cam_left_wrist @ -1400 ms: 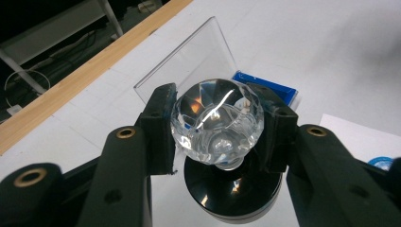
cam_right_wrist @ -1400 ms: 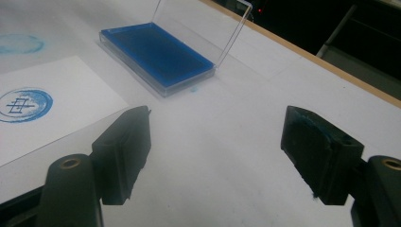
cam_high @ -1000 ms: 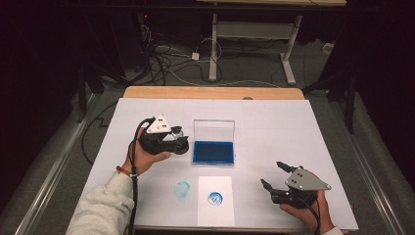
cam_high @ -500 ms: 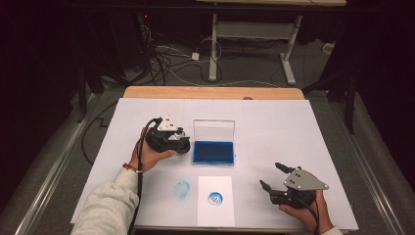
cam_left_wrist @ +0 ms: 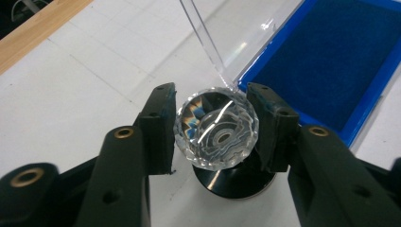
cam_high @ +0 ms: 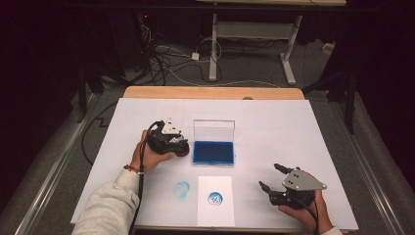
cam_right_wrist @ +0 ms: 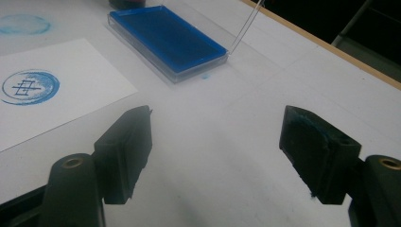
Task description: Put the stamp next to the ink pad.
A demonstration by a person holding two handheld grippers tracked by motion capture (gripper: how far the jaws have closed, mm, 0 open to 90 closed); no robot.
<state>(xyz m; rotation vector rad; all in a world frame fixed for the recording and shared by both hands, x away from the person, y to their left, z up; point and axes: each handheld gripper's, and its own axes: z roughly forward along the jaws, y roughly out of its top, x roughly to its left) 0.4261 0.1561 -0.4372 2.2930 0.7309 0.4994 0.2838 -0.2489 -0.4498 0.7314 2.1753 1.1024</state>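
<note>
While the right tongs (cam_high: 270,177) rest open on the tabletop (cam_high: 303,132), the left tongs (cam_left_wrist: 213,127) clamp the faceted crystal stamp (cam_left_wrist: 216,127) between their pads, just beside the blue ink pad (cam_left_wrist: 331,61).

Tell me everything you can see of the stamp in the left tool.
The stamp has a clear faceted, crystal-like round knob and a black round base beneath it. The left tool is shut on the knob, one pad on each side. It stands upright, base on the white table, just left of the open blue ink pad.
</note>
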